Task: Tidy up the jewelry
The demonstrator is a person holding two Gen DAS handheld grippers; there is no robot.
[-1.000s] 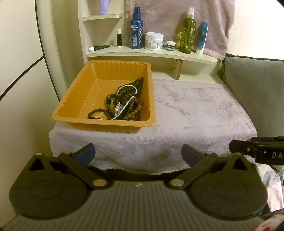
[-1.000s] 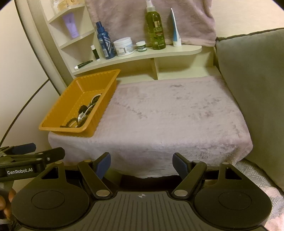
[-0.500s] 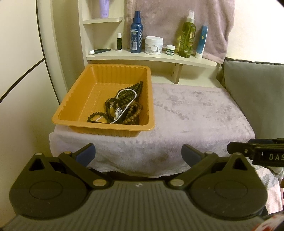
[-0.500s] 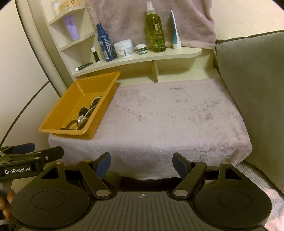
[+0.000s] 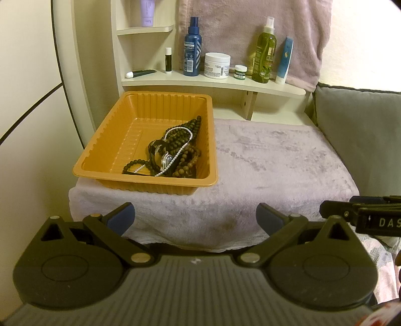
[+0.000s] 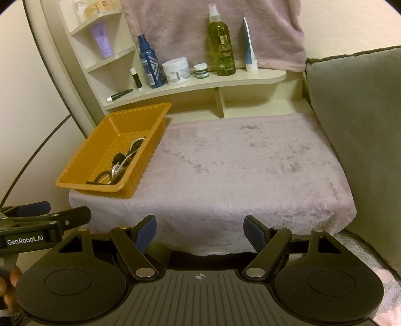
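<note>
Nearest, at the bottom of each view: two sets of black tongs with blue pads. Left tongs wide open, nothing between the pads. Right tongs wide open too, nothing held. Both held in front of the near edge of the surface, well apart from the tray.

Just past them, a soft, fuzzy pale-purple cloth spread over the surface and hanging down its front edge.

On the left part of the cloth, a ribbed orange plastic tray, shaped like a rectangle. Inside it, heaped toward the right wall and near corner, a tangled pile of jewelry: dark brown wooden bead strings, a thin white pearl string, black bead strings and something shiny and silver in the middle.

To the right, a big grey cushion beside the cloth.

Farther back, a cream wooden shelf with a blue spray bottle, a white round jar, a small green-and-white pot, a tall green spray bottle and a blue-and-white tube.

Behind those, a pale-purple towel hanging against the wall.
</note>
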